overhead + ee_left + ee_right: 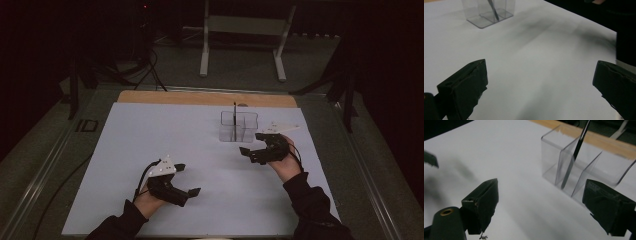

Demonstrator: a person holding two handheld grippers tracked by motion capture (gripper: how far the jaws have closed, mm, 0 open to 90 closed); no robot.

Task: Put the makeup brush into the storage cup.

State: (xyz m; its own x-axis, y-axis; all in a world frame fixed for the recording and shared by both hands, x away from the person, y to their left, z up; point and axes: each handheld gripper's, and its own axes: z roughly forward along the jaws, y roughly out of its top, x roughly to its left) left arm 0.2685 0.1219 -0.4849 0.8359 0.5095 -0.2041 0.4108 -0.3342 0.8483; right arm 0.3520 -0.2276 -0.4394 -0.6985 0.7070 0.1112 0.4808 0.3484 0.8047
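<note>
One pen (234, 114) stands upright in the clear divided holder (239, 126), leaning against an inner partition; in the right gripper view it sits in the second compartment from the holder's left end (574, 157). Holder stands toward the far right part of the white desk (150, 135). Right gripper (256, 143) hovers just beside the holder's near side, jaws spread wide, nothing between them. Left gripper (187, 179) rests low near the front of the desk, well apart from the holder, also released and empty. Judgement: the pen looks already placed, or else awaits pickup; no grasp is made yet, so either a withdrawal or a reach remains.
</note>
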